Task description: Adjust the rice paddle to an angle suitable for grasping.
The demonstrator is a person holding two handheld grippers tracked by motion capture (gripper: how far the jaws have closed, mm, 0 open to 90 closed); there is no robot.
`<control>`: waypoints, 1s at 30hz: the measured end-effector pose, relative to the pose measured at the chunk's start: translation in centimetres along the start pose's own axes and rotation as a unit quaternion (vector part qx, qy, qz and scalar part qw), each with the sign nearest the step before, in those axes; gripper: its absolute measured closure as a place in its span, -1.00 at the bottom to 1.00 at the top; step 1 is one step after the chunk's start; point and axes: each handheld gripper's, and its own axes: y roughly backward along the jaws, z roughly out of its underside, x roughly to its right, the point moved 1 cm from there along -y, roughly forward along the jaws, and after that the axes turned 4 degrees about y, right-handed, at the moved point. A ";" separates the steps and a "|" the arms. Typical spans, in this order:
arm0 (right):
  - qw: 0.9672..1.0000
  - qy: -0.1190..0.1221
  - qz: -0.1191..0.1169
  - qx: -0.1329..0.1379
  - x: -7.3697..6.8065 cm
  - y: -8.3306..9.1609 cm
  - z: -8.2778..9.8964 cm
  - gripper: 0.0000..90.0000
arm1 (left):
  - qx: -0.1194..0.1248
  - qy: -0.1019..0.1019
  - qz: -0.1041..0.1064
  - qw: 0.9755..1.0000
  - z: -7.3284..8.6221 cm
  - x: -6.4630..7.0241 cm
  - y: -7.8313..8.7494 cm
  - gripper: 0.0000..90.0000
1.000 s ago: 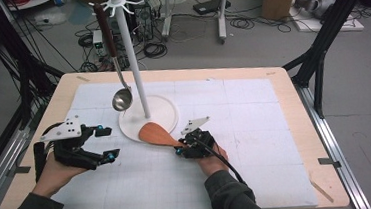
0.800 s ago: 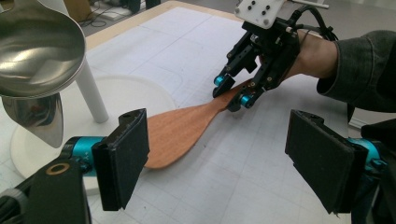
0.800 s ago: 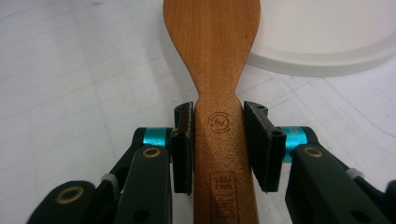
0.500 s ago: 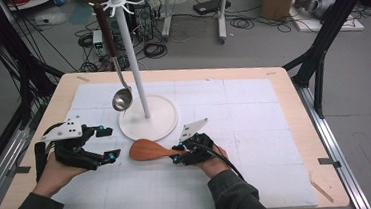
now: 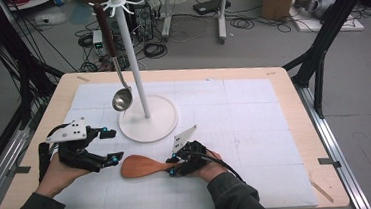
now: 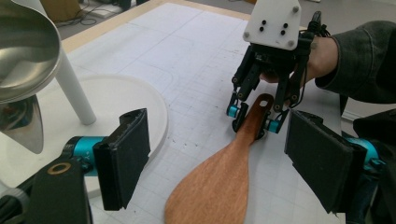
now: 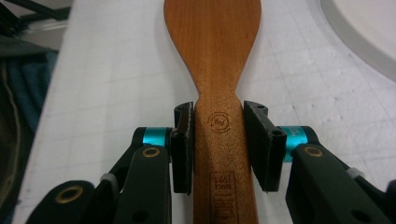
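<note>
- We see the right gripper (image 5: 172,166) clamped on the handle of the wooden spatula (image 5: 140,165); in the right gripper view both pads press the handle's edges.
- The spatula lies flat on the bench (image 5: 282,84), on the white mat, blade toward the left gripper (image 5: 111,145), just in front of the stand's round base (image 5: 162,119).
- The left gripper is released, jaws wide apart and holding nothing; the blade tip lies near them.
- A steel ladle (image 5: 122,98) hangs from the stand.
</note>
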 end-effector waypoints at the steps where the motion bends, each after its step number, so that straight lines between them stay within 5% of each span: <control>1: 1.000 0.000 0.000 -0.002 0.1 -0.1 0.1 0.44 | -0.002 -0.001 0.001 1.000 0.0 0.1 -0.1 -0.49; 7: 1.000 -0.008 0.001 -0.007 0.1 0.0 0.4 0.42 | -0.008 -0.005 0.004 1.000 0.1 0.2 -0.4 -0.49; 14: 1.000 0.007 0.018 -0.025 -0.5 1.1 1.1 0.33 | -0.011 -0.005 0.008 1.000 0.1 0.3 -0.8 -0.49; 20: 0.999 0.022 0.022 -0.031 -0.6 1.5 1.6 0.45 | -0.020 -0.010 0.016 1.000 0.2 0.4 -1.3 -0.48; 30: 1.000 0.022 0.021 0.004 -0.6 2.6 0.8 0.45 | -0.055 -0.016 0.038 0.998 1.2 0.6 -4.3 -0.39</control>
